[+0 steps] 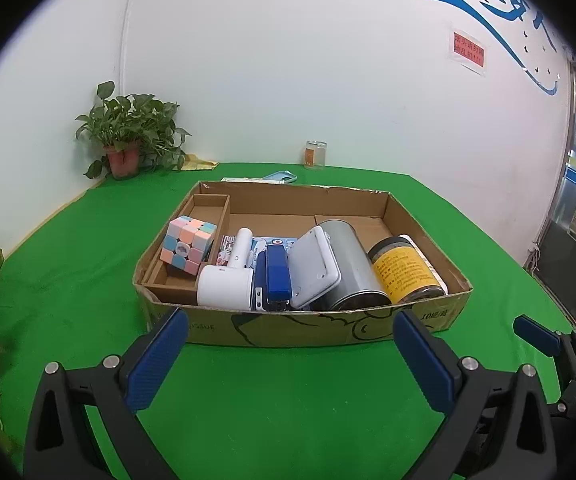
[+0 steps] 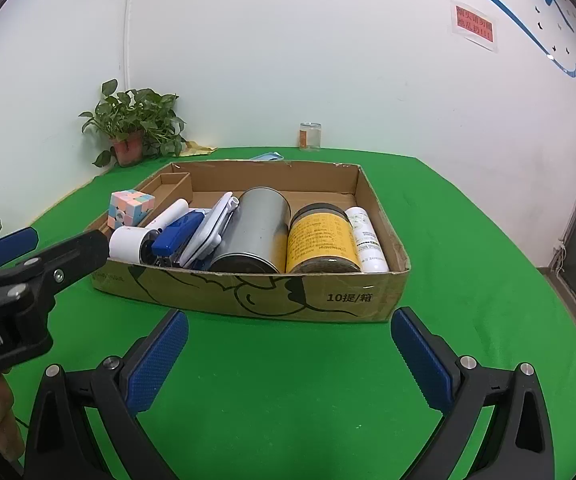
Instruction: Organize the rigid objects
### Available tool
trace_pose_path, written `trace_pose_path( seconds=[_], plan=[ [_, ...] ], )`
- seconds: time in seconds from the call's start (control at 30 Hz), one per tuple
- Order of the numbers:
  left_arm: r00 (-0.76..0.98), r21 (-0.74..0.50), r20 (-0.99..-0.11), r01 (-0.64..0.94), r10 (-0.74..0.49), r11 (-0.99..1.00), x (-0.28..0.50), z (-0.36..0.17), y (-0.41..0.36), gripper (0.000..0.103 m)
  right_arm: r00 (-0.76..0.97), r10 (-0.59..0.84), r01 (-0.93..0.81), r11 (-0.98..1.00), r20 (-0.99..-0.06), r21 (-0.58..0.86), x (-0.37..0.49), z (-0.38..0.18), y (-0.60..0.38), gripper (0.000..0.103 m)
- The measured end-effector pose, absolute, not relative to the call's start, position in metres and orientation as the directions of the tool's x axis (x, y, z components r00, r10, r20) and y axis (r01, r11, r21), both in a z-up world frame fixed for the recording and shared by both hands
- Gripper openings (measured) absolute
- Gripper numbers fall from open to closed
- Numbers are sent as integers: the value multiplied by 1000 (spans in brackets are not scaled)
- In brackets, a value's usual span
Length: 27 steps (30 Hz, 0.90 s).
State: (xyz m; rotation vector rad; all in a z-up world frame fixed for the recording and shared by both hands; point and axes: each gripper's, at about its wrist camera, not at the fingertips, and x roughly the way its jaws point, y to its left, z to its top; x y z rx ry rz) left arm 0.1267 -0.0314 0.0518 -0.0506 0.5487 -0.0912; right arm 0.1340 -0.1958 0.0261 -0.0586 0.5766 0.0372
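Cardboard box (image 1: 304, 330) sits on the green table (image 1: 247, 408) and serves as reference for everything below. Inside it, along its near wall: pastel cube (image 1: 187, 246) tilted in the narrow divided compartment at the box's left end; then white handheld device (image 1: 227, 276), blue stapler (image 1: 277, 272), grey flat case (image 1: 315, 270) leaning on the silver tin (image 1: 354, 268), yellow-labelled jar (image 1: 406, 270), and a white bottle (image 2: 368, 240) against the box's right wall. Cylinders lie on their sides, packed flank to flank, which likely keeps them from rolling. Rear half of the box floor shows bare cardboard, so open room lies behind the row. Left gripper (image 1: 292, 354) and right gripper (image 2: 290, 350) both hover in front of the box's near wall, jaws spread wide, holding nothing. Items already lie gathered in the box; this fits either a finished sort or a packed box awaiting rearrangement. The near wall is low, so I judge entry from above to be easy. Potted plant (image 1: 127, 140) and glass jar (image 1: 315, 155) stand beyond the box's far wall.
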Motion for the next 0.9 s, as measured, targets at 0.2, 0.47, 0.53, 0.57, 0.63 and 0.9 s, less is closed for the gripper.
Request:
trace_pose_path(
  seconds=[0.2, 0.47, 0.53, 0.57, 0.63, 0.9],
  plan=[
    [835, -55, -542, 82, -99, 995, 128, 49, -36, 102, 840, 12, -46, 998, -542, -51, 131, 27, -197, 102],
    [823, -46, -563, 61, -76, 997, 132, 43, -33, 102, 839, 4, -43, 997, -544, -60, 135, 28, -197, 102],
    [822, -42, -564, 58, -71, 997, 133, 43, -33, 102, 837, 1, -44, 997, -547, -64, 136, 27, -196, 102],
    [823, -39, -564, 57, -69, 998, 134, 42, -33, 102, 836, 2, -45, 997, -548, -65, 137, 26, -196, 102],
    [824, -29, -564, 56, -63, 998, 135, 41, -34, 102, 836, 1, -46, 997, -548, -68, 138, 27, -194, 102],
    [837, -6, -545, 51, -46, 999, 135, 41, -34, 102, 831, -5, -45, 996, -556, -77, 143, 25, -193, 102]
  ],
)
